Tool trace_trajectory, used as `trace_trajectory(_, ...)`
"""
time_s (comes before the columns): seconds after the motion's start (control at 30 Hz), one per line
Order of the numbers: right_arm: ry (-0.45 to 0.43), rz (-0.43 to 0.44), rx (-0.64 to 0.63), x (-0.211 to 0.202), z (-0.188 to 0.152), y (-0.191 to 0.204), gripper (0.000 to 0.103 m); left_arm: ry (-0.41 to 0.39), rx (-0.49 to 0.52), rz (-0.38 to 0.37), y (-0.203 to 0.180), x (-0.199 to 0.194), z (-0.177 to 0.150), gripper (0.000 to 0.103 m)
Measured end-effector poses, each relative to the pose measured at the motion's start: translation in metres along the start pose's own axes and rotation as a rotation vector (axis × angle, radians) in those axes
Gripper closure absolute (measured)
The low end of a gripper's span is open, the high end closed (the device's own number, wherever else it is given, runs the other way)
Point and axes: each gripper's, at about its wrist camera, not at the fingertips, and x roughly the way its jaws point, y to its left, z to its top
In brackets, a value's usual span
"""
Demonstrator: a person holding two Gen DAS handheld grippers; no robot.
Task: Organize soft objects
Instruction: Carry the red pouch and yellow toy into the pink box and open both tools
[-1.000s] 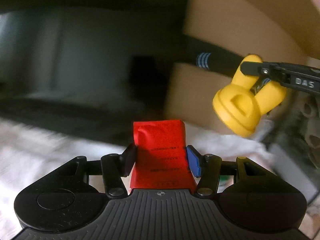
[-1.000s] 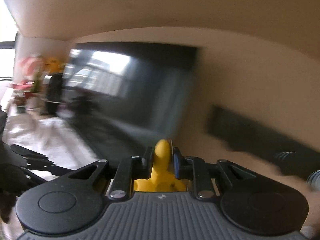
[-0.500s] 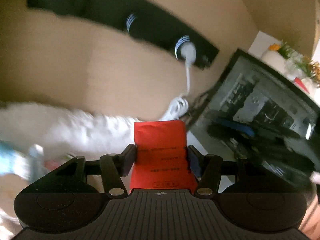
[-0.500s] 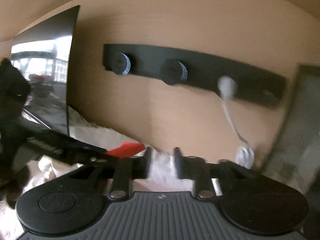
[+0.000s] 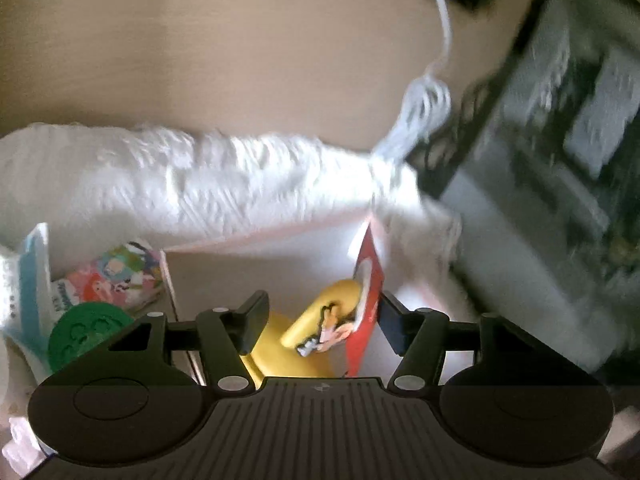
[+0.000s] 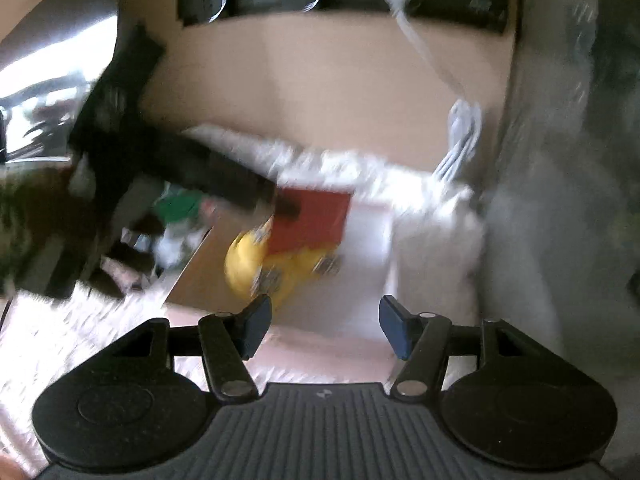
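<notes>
Both my grippers have their jaws spread with nothing between them: left gripper [image 5: 322,322], right gripper [image 6: 324,324]. Under the left one, a flat red packet [image 5: 366,292] leans on a yellow soft toy [image 5: 316,332] inside a white, pink-edged box [image 5: 260,240] on fluffy white fabric [image 5: 200,176].

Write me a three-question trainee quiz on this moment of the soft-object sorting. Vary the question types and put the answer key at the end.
1. True or false: the right gripper is shut on the yellow toy.
2. Multiple choice: the red packet is (A) clamped flat between the left gripper's fingers, (B) standing on edge in the box beside the yellow toy, (C) lying on the white fluffy cloth.
3. Fill in: the round embossed item in the neighbouring compartment is coloured ____.

Key: 1 false; 2 B; 3 green.
</notes>
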Motion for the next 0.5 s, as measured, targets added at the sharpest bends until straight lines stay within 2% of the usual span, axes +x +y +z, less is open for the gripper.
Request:
trace_trajectory(0.1,0.056,0.046,0.015,0.012,-0.018,0.013,0.043,-0.022,-0.005,-0.023,0.003,-0.017,0.001,0.039)
trace_trajectory(0.27,0.133,0.122,0.041,0.035,-0.034,0.037,0.043,-0.065,0.026,-0.017,0.012,-0.051,-0.023,0.039)
trace_trajectory(0.5,0.124,0.129,-0.094,0.033,-0.035,0.084,0.043,-0.084,0.022,0.054,0.032,-0.092,-0.072,0.040)
